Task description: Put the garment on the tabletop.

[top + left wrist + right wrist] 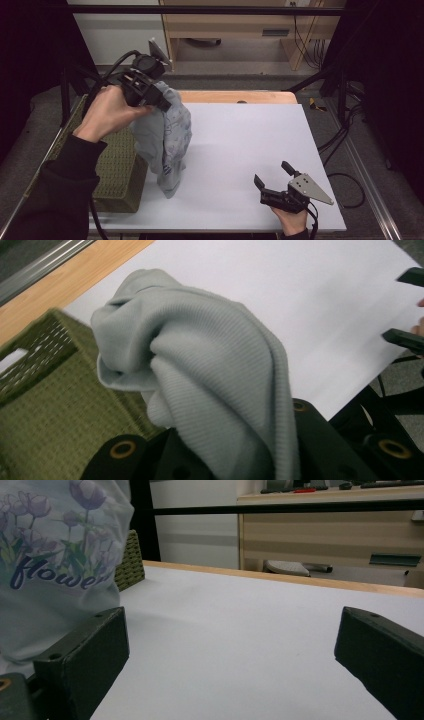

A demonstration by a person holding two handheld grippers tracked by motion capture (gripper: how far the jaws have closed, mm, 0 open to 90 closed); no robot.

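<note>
A light grey garment (165, 135) with a purple flower print (55, 555) hangs from my left gripper (157, 97), which is shut on its bunched top (210, 370) above the table's left side. The cloth's lower end reaches down to the white table top (240, 135) beside an olive woven basket (117, 170). My right gripper (271, 172) rests near the table's front right edge, open, with nothing between its jaws (230, 650). It points toward the garment and stands well apart from it.
The basket (50, 400) stands at the table's left front corner, partly over the edge. A wooden strip borders the far side of the table (235, 96). A wooden desk (330, 530) and cables lie beyond. A black frame surrounds the table.
</note>
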